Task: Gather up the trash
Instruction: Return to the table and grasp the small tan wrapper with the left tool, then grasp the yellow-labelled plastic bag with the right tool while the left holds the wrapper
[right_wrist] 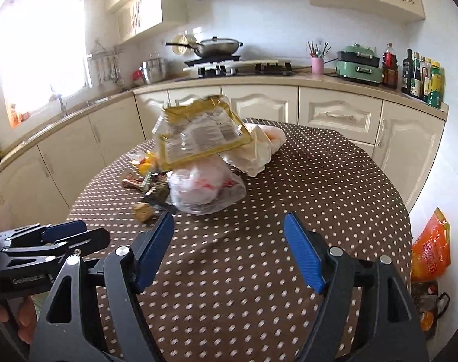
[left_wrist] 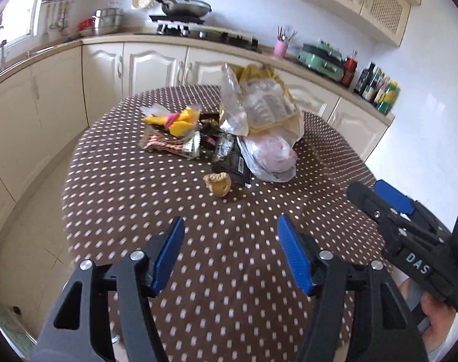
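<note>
- The left gripper (left_wrist: 230,226) is hanging over the near part of the table (left_wrist: 114,199), its 2 blue pads (left_wrist: 292,250) standing wide apart with nothing between them.
- The right gripper (right_wrist: 229,226) is hovering just beside it, jaws gaping and gripping nothing.
- The trash (left_wrist: 225,126) is lying heaped at the table's far middle, well apart from both grippers: a gold-edged bag (right_wrist: 198,135) is leaning on top, a clear bag (right_wrist: 207,190) is sitting beneath it, and wrappers (left_wrist: 174,120) are spreading out to the left.
- A crumpled brown scrap (left_wrist: 218,184) is lying nearest, just in front of the heap.
- An orange bag (right_wrist: 431,247) is sitting on the floor to the right.
</note>
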`<state>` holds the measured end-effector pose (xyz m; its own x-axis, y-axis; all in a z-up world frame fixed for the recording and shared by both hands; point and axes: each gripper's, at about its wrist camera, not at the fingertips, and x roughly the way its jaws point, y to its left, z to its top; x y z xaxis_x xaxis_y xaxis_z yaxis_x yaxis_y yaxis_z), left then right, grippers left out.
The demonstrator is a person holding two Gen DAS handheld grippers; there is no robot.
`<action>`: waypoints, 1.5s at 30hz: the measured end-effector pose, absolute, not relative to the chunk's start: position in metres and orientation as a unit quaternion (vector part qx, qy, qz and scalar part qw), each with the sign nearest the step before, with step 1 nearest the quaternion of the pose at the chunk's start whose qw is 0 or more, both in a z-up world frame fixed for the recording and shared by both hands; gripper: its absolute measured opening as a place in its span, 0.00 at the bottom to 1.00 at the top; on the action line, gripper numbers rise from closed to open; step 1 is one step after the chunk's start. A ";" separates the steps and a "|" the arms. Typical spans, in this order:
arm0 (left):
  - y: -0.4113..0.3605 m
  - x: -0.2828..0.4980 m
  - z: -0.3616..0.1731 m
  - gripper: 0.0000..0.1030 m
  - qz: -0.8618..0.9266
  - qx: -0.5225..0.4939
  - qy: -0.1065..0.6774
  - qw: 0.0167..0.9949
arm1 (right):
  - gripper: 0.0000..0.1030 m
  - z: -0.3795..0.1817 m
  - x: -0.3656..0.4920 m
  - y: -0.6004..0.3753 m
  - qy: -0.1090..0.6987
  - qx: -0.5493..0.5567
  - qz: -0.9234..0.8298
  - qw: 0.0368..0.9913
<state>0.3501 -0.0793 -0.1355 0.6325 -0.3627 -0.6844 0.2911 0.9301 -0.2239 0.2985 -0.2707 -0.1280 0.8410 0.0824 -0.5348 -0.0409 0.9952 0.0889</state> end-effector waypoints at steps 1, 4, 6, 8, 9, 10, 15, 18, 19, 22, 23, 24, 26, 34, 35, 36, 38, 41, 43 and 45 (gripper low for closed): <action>-0.083 0.359 -0.139 0.61 -0.179 -0.047 0.395 0.900 | 0.70 -0.129 0.303 -0.272 0.284 0.033 0.030 0.958; -0.091 0.382 -0.146 0.61 -0.174 -0.051 0.407 0.895 | 0.71 -0.133 0.321 -0.276 0.299 0.030 0.030 0.953; -0.092 0.391 -0.148 0.61 -0.174 -0.051 0.411 0.894 | 0.71 -0.134 0.331 -0.277 0.304 0.029 0.034 0.952; -0.094 0.402 -0.151 0.61 -0.170 -0.048 0.417 0.892 | 0.70 -0.137 0.340 -0.275 0.310 0.025 0.039 0.950; -0.095 0.407 -0.153 0.58 -0.166 -0.045 0.421 0.891 | 0.70 -0.137 0.342 -0.275 0.312 0.025 0.042 0.949; -0.095 0.411 -0.155 0.51 -0.165 -0.045 0.425 0.889 | 0.70 -0.139 0.346 -0.274 0.316 0.025 0.045 0.947; -0.099 0.434 -0.165 0.30 -0.177 -0.049 0.445 0.877 | 0.70 -0.138 0.356 -0.271 0.319 0.026 0.047 0.946; -0.092 0.436 -0.166 0.24 -0.184 -0.063 0.445 0.874 | 0.70 -0.135 0.360 -0.268 0.314 0.026 0.047 0.948; -0.088 0.435 -0.165 0.23 -0.184 -0.070 0.440 0.876 | 0.70 -0.133 0.361 -0.267 0.313 0.028 0.047 0.948; -0.074 0.426 -0.160 0.23 -0.181 -0.083 0.427 0.882 | 0.70 -0.127 0.368 -0.259 0.305 0.025 0.050 0.951; -0.068 0.422 -0.157 0.23 -0.182 -0.089 0.421 0.884 | 0.70 -0.124 0.370 -0.254 0.303 0.021 0.052 0.951; -0.062 0.418 -0.153 0.23 -0.179 -0.093 0.414 0.888 | 0.70 -0.121 0.371 -0.249 0.299 0.018 0.056 0.952; -0.050 0.411 -0.146 0.23 -0.170 -0.099 0.401 0.895 | 0.70 -0.112 0.374 -0.235 0.288 0.008 0.065 0.955; -0.007 0.402 -0.130 0.23 -0.139 -0.117 0.381 0.907 | 0.57 -0.112 0.426 -0.157 0.285 -0.109 0.062 0.950; -0.003 0.401 -0.129 0.23 -0.139 -0.118 0.380 0.907 | 0.53 -0.117 0.433 -0.153 0.295 -0.116 0.062 0.946; 0.000 0.400 -0.128 0.23 -0.137 -0.119 0.378 0.908 | 0.39 -0.124 0.441 -0.148 0.308 -0.124 0.061 0.941; 0.008 0.396 -0.128 0.23 -0.136 -0.123 0.376 0.908 | 0.15 -0.137 0.453 -0.147 0.330 -0.138 0.042 0.933; 0.018 0.389 -0.127 0.23 -0.136 -0.129 0.371 0.910 | 0.02 -0.134 0.446 -0.158 0.318 -0.114 0.035 0.940; 0.026 0.383 -0.125 0.23 -0.136 -0.135 0.364 0.912 | 0.01 -0.122 0.430 -0.165 0.292 -0.099 0.033 0.951; 0.032 0.378 -0.122 0.23 -0.138 -0.141 0.356 0.913 | 0.01 -0.109 0.413 -0.169 0.268 -0.089 0.037 0.958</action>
